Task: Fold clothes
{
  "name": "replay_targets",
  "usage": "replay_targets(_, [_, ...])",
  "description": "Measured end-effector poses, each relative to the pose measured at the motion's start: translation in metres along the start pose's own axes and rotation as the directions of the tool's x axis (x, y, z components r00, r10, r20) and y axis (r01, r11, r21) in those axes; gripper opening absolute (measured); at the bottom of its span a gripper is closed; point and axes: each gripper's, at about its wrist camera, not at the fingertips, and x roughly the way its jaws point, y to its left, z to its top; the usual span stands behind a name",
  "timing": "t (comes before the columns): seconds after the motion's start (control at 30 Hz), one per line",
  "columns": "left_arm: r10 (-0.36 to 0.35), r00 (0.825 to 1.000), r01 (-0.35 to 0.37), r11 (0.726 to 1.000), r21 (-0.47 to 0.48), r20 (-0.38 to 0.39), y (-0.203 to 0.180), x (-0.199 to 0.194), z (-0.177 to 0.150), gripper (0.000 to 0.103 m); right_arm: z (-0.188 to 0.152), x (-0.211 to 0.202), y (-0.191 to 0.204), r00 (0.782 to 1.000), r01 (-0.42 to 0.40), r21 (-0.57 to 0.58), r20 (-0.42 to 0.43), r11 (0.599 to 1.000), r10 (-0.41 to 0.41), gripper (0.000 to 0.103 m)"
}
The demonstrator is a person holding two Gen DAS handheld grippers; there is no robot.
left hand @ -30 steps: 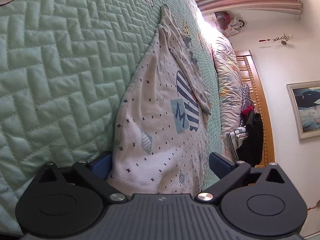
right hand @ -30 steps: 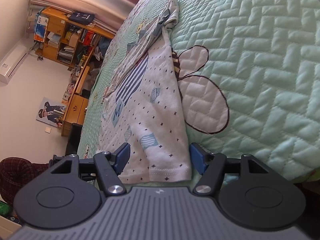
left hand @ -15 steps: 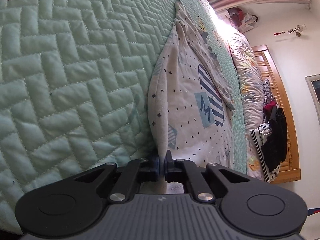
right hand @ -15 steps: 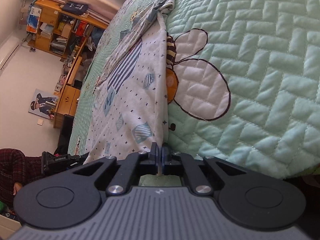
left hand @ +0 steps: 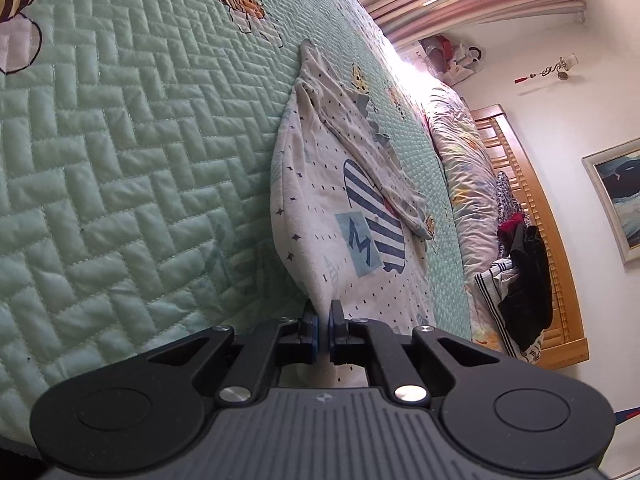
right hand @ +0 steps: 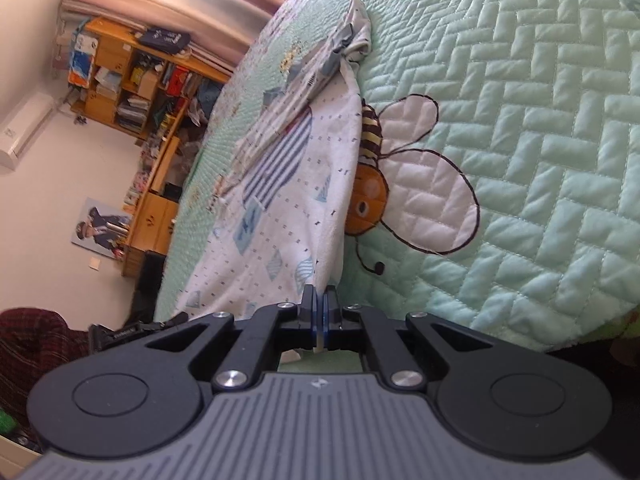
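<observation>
A white child's shirt (left hand: 320, 216) with small dark marks, a blue striped patch and an "M" square lies lengthwise on the mint quilted bedspread (left hand: 120, 160). My left gripper (left hand: 323, 322) is shut on one near hem corner, the cloth rising into a ridge from it. In the right wrist view the same shirt (right hand: 288, 208) stretches away toward its bunched far end, and my right gripper (right hand: 320, 307) is shut on the other hem corner beside an embroidered bee (right hand: 370, 192). A sleeve lies folded across the shirt's front.
A floral duvet (left hand: 468, 184) and a heap of dark clothes (left hand: 520, 280) lie by the wooden headboard (left hand: 536, 216). A wooden bookshelf (right hand: 136, 80) stands beyond the bed. A person's plaid-clad leg (right hand: 36, 344) shows at the lower left of the right wrist view.
Both grippers stood open around the hem one second ago, then closed on it. Since then the hem has lifted a little and the shirt is drawn taut between them.
</observation>
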Motion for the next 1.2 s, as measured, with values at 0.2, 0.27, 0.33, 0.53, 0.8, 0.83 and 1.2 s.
replay_targets(0.2, [0.025, 1.000, -0.026, 0.998, -0.059, -0.016, 0.026, 0.005, -0.011, 0.005, -0.007, 0.002, -0.019, 1.000, 0.018, 0.063, 0.000, 0.998, -0.018, 0.003])
replay_targets(0.27, [0.015, 1.000, -0.016, 0.997, -0.074, -0.011, 0.031, 0.004, -0.014, 0.005, -0.010, 0.001, -0.020, 1.000, 0.009, 0.073, 0.003, 0.997, -0.009, 0.003])
replay_targets(0.33, [0.004, 1.000, -0.005, 0.998, -0.066, -0.011, 0.028, 0.004, -0.013, 0.005, -0.010, 0.001, -0.019, 1.000, -0.009, 0.081, 0.009, 0.997, 0.008, 0.003])
replay_targets(0.53, [0.030, 0.999, -0.031, 0.999, -0.028, -0.045, 0.021, 0.006, -0.011, 0.010, -0.005, 0.001, -0.011, 0.994, 0.109, 0.025, -0.007, 0.994, -0.108, 0.014])
replay_targets(0.8, [0.035, 0.997, -0.038, 0.998, -0.048, -0.062, 0.034, 0.011, -0.013, 0.010, -0.004, 0.009, -0.020, 0.999, 0.028, 0.023, -0.025, 0.999, -0.028, 0.074])
replay_targets(0.83, [0.039, 0.997, -0.042, 0.998, -0.045, -0.064, 0.034, 0.011, -0.012, 0.010, -0.004, 0.013, -0.015, 0.999, 0.024, 0.001, -0.033, 1.000, -0.024, 0.076])
replay_targets(1.2, [0.034, 0.999, -0.034, 0.999, -0.032, 0.004, 0.023, 0.002, -0.010, 0.006, -0.009, 0.008, -0.002, 1.000, 0.013, -0.012, -0.010, 1.000, -0.013, 0.004])
